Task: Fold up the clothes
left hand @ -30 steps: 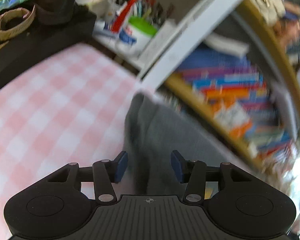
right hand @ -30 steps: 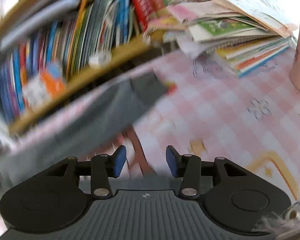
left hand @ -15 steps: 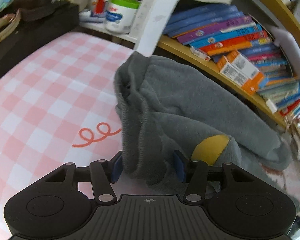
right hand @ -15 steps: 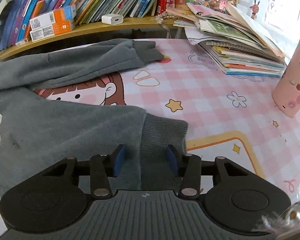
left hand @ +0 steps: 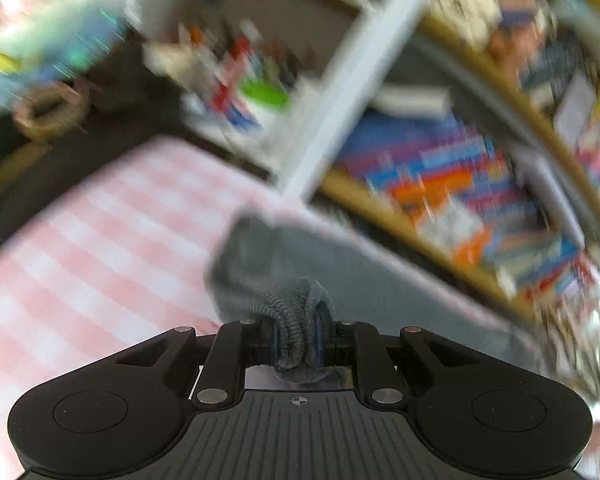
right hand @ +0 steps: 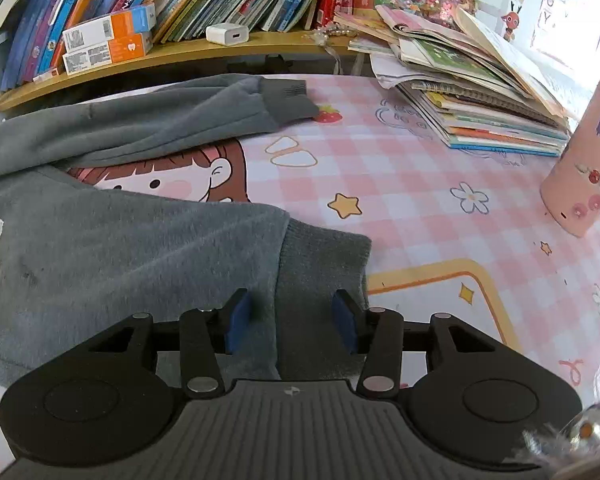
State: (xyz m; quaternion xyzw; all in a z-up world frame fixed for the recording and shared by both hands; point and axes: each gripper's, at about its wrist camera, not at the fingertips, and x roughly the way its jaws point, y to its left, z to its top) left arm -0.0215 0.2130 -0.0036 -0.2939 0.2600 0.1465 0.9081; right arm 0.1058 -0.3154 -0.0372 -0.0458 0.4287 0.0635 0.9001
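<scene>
Both the left gripper (left hand: 296, 340) and the right gripper (right hand: 291, 316) show a matte black ribbed body, two round side discs, silver pivot screws, a small crosshair mark, and blue pads on black fingers.

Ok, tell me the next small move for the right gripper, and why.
Probably close the right gripper on the sweatshirt's ribbed hem. Its jaws stand open with that hem lying between them, unpinched, while the left gripper, jaws just closed, already clamps a bunched ribbed edge of the grey sweatshirt. Both need hold before folding.
</scene>
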